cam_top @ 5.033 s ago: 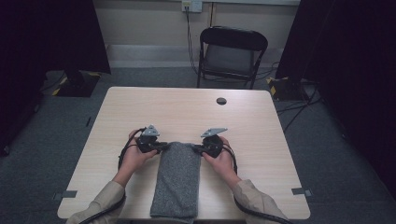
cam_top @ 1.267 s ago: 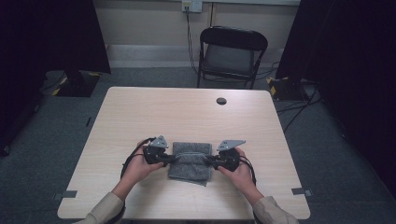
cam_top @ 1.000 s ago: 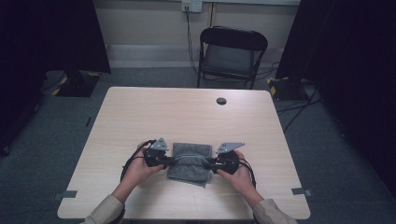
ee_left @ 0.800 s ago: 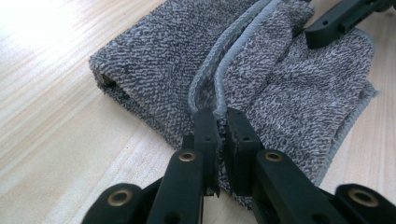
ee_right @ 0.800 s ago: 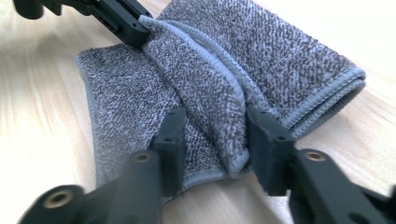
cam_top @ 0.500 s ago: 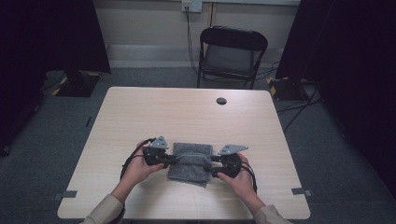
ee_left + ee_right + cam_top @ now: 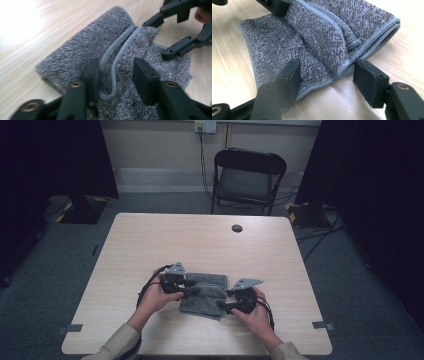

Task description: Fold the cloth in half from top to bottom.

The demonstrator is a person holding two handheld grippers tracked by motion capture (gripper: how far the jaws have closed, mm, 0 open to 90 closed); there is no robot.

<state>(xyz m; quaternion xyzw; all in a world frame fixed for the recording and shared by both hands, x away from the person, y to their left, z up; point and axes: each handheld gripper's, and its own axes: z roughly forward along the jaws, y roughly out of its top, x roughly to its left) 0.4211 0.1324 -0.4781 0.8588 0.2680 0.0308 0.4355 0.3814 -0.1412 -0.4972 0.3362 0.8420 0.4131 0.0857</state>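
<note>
Nearest the camera, the pale wood table (image 7: 150,245) carries everything, and the folded grey towel (image 7: 204,292) lies at its near middle between both hands. Left gripper (image 7: 192,290) has just been letting go: jaws apart, straddling the towel's corded hem, pads not pressing. Right gripper (image 7: 223,306) likewise has just been opening, jaws spread over the towel's corner, off the cloth. The towel is fuzzy, folded over itself, edges uneven. Farther off, a small black disc (image 7: 237,228) sits on the table, then a black folding chair (image 7: 248,180) on grey carpet by the wall.
</note>
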